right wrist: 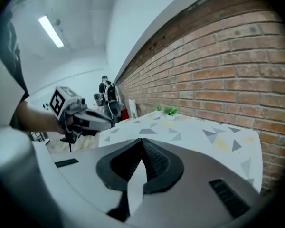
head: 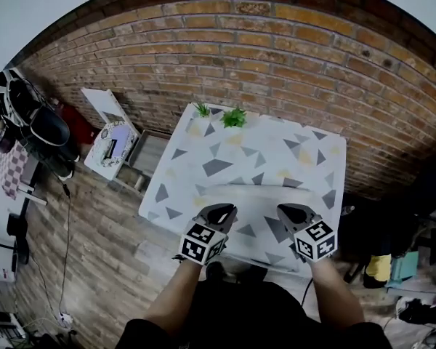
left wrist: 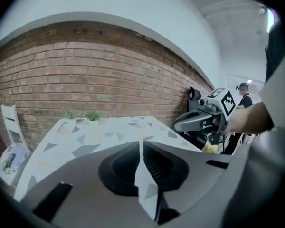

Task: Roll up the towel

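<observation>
1. White fabric towel printed with grey and yellow triangles (head: 254, 158) lies spread flat over the tabletop, covering it out to the far edge by the wall.
2. Left hand-held gripper (head: 219, 211) is at the towel's near edge, left of centre. Its own view shows the jaws closed (left wrist: 140, 145) on a thin strip of the printed towel (left wrist: 147, 189).
3. Right hand-held gripper (head: 291, 211) is at the same near edge, right of centre. Its own view shows the jaws clamped (right wrist: 142, 144) on a white strip of towel (right wrist: 135, 184).
4. Both hand-held grippers sit level with each other, well apart, pointing towards the wall and tilted slightly down; each shows in the other's view (left wrist: 199, 120) (right wrist: 85, 120).
5. Towel between the two grips looks raised off the tabletop and greyer in shade; the rest lies flat.
6. Two small green plants (head: 234, 117) (head: 202, 109) stand on the towel's far edge, near the red brick wall (head: 276, 42).
7. Brown wooden plank floor (head: 94, 231) left of the tabletop, with clutter further left, too small to tell.
</observation>
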Demonstrator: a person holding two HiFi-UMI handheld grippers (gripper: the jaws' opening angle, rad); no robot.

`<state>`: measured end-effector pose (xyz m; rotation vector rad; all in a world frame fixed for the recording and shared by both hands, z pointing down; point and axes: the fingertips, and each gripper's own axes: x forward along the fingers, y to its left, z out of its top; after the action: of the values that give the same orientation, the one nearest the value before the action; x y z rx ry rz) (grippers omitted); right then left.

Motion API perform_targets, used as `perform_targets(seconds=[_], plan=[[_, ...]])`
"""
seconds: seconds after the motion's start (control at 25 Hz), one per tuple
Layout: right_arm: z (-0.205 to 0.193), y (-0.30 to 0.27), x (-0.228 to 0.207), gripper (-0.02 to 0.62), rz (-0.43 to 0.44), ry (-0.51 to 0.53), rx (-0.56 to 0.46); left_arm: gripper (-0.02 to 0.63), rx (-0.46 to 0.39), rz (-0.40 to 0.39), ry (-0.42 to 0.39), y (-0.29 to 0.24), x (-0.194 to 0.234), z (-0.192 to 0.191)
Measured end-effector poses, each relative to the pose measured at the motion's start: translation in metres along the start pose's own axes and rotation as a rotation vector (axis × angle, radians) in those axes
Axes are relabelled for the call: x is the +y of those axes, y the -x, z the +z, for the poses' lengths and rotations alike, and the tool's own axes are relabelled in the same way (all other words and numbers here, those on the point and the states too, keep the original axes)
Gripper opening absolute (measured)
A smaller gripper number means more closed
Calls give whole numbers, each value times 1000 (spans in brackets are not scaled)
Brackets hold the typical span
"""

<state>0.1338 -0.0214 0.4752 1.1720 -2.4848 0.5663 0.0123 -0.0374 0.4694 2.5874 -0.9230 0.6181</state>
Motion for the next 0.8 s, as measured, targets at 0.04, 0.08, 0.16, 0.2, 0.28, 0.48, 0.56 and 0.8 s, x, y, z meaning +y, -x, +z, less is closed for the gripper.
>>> perform_targets(seconds=[0.04,0.08,0.16,0.2,0.28,0.48,0.56,0.8], plan=[[8,6,2,17,-10,-25,-33,37,-28,-8,-1,6,1,4],[14,10,5,17,-18,-37,-57,34,-50,-15,-5,13,4,8],[25,13,16,17,-42,-35,-77,28,-84,-29,-7,28,12,15],[28,12,23,17,-57,-30,-79,24,-97,-34,-2,36,18,20],[37,12,40,17,-86,-31,-91,20,-129,-41,6,53,31,28],[65,7,83,17,-173,-28,-154,18,-224,-99,-37,96,56,47],[74,3,98,17,-189,-12,-162,18,-241,-103,-59,105,67,54],[101,9,120,17,-164,80,-156,18,-287,-71,-24,125,80,74]])
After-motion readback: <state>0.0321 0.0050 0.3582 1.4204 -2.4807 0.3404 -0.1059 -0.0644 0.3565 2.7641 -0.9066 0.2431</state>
